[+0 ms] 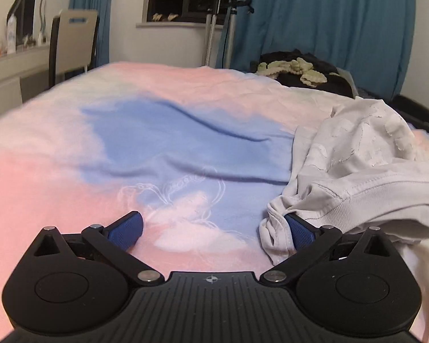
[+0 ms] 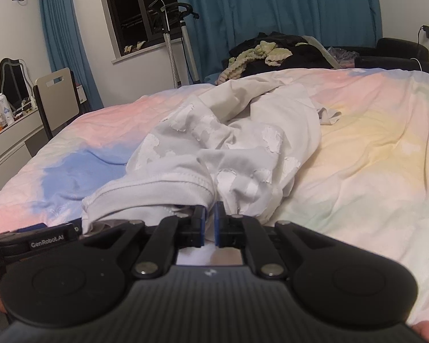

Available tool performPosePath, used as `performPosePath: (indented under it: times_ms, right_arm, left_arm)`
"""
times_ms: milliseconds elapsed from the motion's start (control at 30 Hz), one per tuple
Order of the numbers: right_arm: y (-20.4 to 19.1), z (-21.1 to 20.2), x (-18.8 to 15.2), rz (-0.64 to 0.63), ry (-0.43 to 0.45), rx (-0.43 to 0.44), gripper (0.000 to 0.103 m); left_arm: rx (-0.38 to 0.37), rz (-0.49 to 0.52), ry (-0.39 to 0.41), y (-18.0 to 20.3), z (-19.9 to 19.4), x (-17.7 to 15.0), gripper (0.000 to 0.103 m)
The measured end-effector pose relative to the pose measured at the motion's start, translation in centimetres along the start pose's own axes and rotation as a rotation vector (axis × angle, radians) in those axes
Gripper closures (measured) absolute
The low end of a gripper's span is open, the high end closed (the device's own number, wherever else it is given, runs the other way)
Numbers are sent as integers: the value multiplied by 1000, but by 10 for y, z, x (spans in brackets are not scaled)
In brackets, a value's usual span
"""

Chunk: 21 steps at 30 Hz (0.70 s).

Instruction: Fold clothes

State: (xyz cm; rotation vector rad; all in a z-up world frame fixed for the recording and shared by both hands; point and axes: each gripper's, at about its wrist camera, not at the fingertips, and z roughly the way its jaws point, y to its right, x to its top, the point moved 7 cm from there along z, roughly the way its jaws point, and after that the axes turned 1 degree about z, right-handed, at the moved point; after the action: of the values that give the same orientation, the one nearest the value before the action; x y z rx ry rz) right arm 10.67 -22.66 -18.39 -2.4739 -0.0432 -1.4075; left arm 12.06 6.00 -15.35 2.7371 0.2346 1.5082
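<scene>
Garment: crumpled white cotton T-shirt with raised white patches (image 2: 228, 148), heaped on the pastel pink, blue and yellow bedsheet (image 2: 371, 143).
Left gripper (image 1: 214, 228): blue pads spread wide over the sheet; the right pad touches the shirt's bunched edge (image 1: 274, 237), nothing between them.
Right gripper (image 2: 210, 223): pads pressed nearly together on the ribbed hem (image 2: 157, 188); fabric appears pinched, though the contact is partly hidden.
Behind the shirt: black clothing pile with a pale green knitted piece (image 2: 260, 51).
Surroundings: teal curtains (image 2: 271, 14), dark window (image 2: 137, 5), beige chair (image 2: 58, 94), white dresser (image 2: 11, 140).
</scene>
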Motion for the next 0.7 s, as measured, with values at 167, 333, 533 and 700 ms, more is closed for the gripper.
performPosePath:
  times_ms: [167,333,533,700]
  right_arm:
    - [-2,1,-4,-20,-13,0,96]
    - [-3,3,-6,-26,-26,0,96]
    - [-3,7,-9,-13,-43,4,96]
    - [-2,9,-13,18,-66,18,96]
  left_arm:
    - [11,10,33,0,-6,-3,0]
    - [-13,-24,58,-2,-8,-5,0]
    - [-24,-37,56,-1,-5,-6,0]
    - [-23,-39,55,0,-4,-6,0]
